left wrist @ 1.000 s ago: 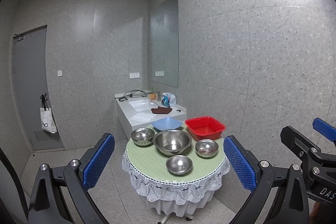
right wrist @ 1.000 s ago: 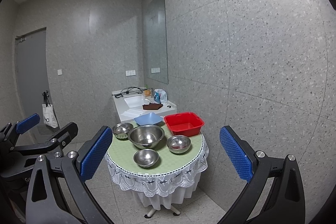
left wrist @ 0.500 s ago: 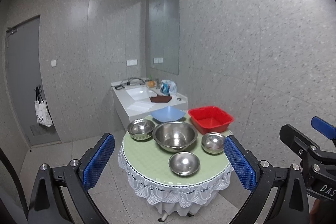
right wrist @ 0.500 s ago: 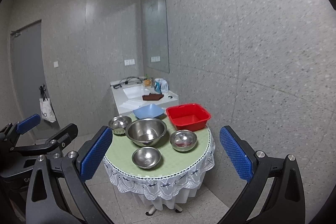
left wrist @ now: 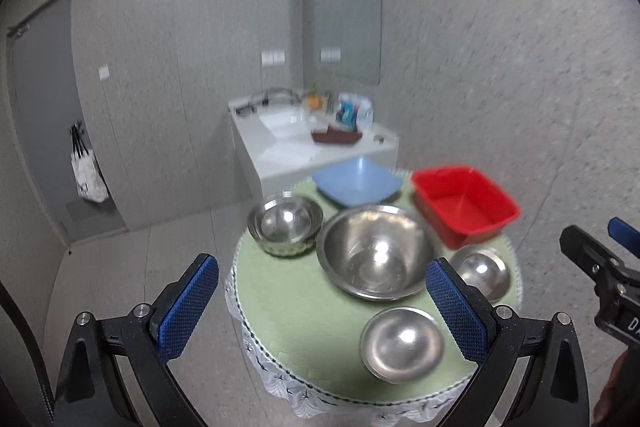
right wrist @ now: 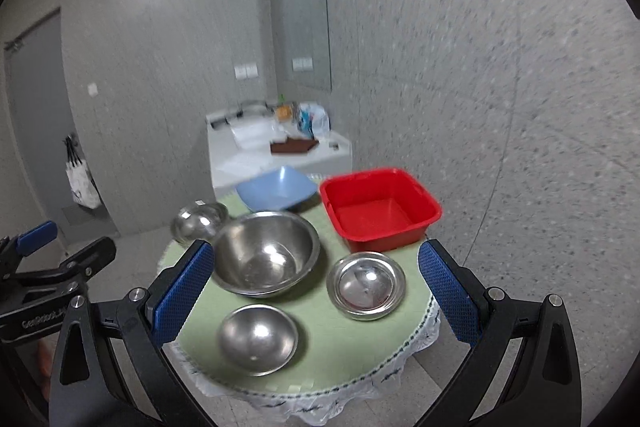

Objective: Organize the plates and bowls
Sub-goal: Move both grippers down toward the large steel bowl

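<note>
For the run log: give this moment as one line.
phase: approach | left gripper: open, empty | right gripper: open, empty | table: four steel bowls, blue dish, red tub | nothing stacked

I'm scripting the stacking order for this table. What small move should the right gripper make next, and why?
Probably ease the open right gripper down toward the small rimmed bowl. It holds nothing, that bowl sits nearest between its fingers, and it looks small enough to nest in the large steel bowl beside it.

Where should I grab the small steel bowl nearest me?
Probably the near rim of the small steel bowl, coming from above: it sits upright and open, its rounded wall offers no flat, so put one of the jaws inside and one outside.
</note>
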Tool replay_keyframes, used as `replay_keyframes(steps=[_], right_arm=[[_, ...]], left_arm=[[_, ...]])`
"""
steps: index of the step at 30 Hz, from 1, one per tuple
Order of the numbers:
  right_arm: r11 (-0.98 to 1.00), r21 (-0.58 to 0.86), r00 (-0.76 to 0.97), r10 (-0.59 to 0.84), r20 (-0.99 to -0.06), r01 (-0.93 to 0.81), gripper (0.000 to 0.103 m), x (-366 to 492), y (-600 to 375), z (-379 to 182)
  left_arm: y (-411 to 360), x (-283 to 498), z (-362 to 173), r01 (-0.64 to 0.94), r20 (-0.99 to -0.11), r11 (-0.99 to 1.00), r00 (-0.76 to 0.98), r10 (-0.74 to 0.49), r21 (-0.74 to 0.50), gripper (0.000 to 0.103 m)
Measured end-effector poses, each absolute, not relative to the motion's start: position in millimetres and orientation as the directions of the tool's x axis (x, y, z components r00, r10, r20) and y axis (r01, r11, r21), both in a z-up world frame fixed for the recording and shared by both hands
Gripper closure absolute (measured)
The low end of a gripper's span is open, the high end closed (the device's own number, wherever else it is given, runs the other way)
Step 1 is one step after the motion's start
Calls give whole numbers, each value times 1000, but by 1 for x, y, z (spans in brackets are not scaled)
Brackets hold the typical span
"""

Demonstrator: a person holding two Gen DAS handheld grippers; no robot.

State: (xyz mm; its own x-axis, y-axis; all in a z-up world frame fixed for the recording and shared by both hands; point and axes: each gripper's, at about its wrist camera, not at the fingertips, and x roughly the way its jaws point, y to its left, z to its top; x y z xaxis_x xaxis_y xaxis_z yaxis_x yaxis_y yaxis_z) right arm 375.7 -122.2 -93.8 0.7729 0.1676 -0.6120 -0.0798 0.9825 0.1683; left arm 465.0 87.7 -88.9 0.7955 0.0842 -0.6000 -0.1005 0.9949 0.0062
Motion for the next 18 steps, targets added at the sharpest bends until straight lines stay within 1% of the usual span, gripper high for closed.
replay_keyframes(steps=[4, 12, 16, 17, 18], right_arm=[[986, 148, 709, 157, -688, -75, 0, 425, -111, -130], [983, 166, 585, 182, -790, -82, 0, 496, -90, -197], [983, 172, 492, 184, -851, -70, 0, 529, -80, -233], [984, 163, 469, 175, -866, -67, 0, 537, -77, -242], [985, 158, 452, 170, -876, -65, 1, 542, -75, -248]], left_arm=[[98, 531, -116, -95, -666, 995, 744, 55, -23, 1], [131, 649, -179, -57, -772, 995, 635, -31, -87, 1], [151, 704, -209, -31, -813, 993, 577, -77, -116, 8], [153, 713, -214, -28, -821, 993, 564, -83, -119, 11], [155, 724, -220, -17, -830, 993, 551, -90, -119, 16]])
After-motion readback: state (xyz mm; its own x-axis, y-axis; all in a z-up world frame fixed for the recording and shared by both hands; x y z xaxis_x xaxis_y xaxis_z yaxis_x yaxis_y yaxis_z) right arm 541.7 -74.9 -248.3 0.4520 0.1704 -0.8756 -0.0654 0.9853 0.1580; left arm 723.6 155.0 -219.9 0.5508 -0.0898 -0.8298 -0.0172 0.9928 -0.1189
